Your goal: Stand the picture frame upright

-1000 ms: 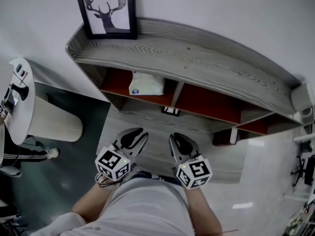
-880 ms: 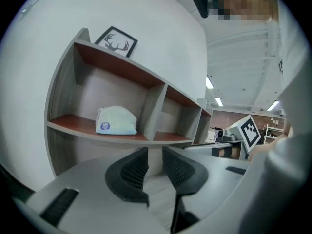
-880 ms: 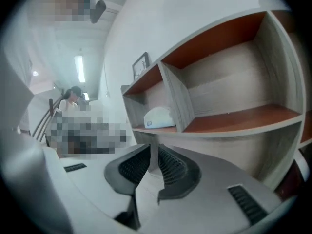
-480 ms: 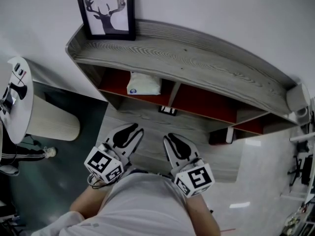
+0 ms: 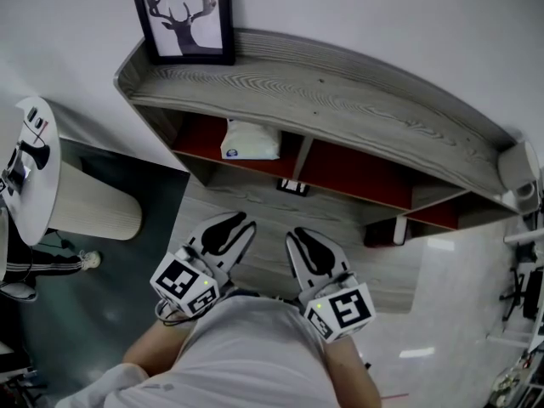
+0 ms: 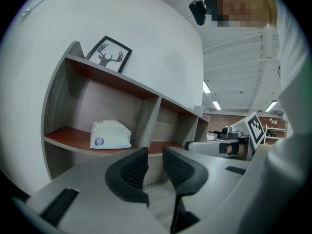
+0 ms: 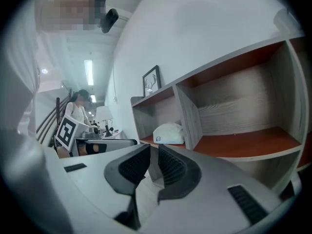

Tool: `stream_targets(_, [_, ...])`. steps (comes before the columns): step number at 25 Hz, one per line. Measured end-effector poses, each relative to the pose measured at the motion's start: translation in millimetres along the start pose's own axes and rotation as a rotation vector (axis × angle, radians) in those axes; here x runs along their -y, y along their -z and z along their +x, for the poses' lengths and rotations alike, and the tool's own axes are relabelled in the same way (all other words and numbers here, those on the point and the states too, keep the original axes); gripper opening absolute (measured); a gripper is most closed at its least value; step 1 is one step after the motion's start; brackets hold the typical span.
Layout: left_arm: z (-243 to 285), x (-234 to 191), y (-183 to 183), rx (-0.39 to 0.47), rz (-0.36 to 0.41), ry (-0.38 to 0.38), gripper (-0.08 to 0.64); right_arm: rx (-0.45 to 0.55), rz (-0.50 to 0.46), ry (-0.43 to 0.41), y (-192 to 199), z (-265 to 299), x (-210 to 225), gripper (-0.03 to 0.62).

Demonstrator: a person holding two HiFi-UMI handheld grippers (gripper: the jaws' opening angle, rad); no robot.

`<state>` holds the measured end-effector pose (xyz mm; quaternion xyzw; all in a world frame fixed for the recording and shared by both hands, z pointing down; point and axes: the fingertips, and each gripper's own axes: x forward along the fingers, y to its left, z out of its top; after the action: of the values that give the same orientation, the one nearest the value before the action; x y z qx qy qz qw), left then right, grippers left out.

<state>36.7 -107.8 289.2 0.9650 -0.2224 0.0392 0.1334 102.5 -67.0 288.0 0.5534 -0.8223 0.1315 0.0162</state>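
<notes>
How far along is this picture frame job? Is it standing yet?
Looks done: the picture frame stands upright on the shelf top, by the wall. Nothing in hand: the left gripper and right gripper are both empty, low near the person. Nothing seems left.

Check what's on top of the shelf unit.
On the shelf unit: a picture frame with a deer print stands at the left end; a pale object at the right end, unidentifiable. Behind the frame is covered.
</notes>
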Motion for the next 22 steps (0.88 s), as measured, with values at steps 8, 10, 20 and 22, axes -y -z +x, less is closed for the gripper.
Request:
stream_targets(8, [-3.1,0.8,1.8,-0.004,-0.018,-0.013,0.1,-0.007,0.0,0.012,0.1,-6.8,0.2,0.06])
stream_targets(10, [-2.2,3.3,0.0,0.0,-0.016,-0.009,0.1,-0.014,0.009,0.012,1.9,-8.5,0.7,0.058])
stream_targets(20, [-0.4,8.0,-4.0,-0.004,0.002,-0.013,0.1,-0.02,0.008,0.017,4.3,-12.1,3.8,0.058])
stream_targets(22, [-0.2,9.1,-3.5,-0.007,0.003,-0.015,0.1,-0.02,0.012,0.019,5.4,-13.2,5.3,0.058])
